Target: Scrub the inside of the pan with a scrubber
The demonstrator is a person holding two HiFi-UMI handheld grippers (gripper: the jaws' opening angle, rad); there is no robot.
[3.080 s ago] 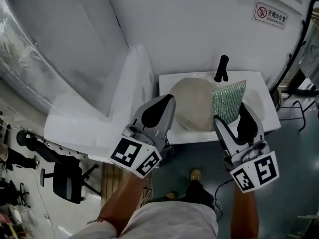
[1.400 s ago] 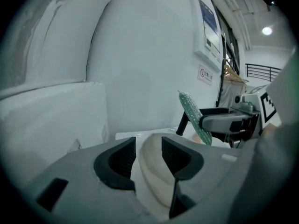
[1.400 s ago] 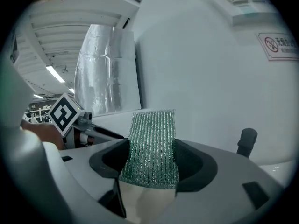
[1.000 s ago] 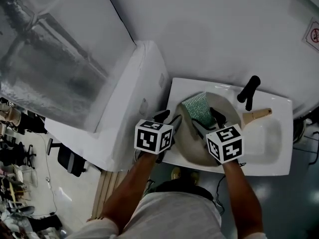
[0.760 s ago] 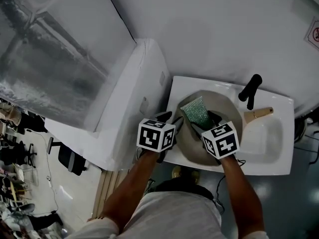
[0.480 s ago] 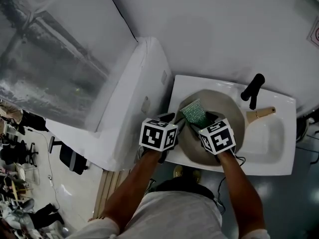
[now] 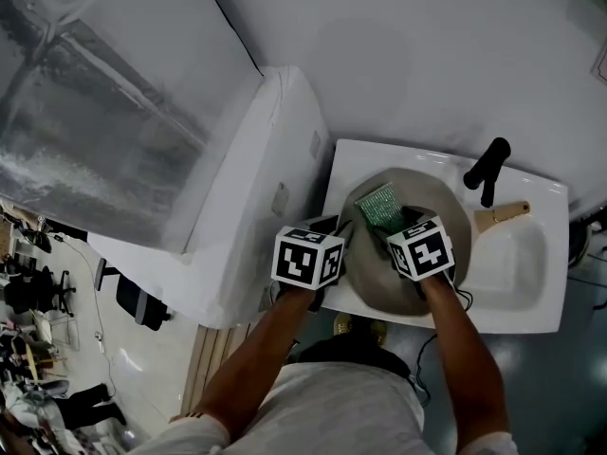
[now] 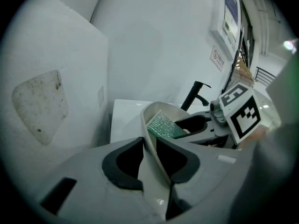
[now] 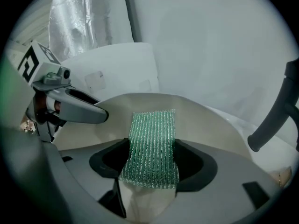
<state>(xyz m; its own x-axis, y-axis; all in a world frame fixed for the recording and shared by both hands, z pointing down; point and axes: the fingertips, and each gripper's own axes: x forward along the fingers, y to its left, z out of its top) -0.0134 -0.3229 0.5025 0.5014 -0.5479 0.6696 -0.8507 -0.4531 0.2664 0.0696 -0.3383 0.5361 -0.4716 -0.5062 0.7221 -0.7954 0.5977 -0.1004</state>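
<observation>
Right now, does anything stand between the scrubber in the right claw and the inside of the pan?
Nothing visible does. The right claw holds the scrubber over the bare inside of the pan. The left claw has its jaws closing on the pan's left rim, beside the scrubber, not under it.

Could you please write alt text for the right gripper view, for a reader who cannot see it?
The right tongs grip a green scrubber that reaches into a beige pan. At left, the left tongs are closing on the pan's rim; a black faucet stands at right.
</observation>
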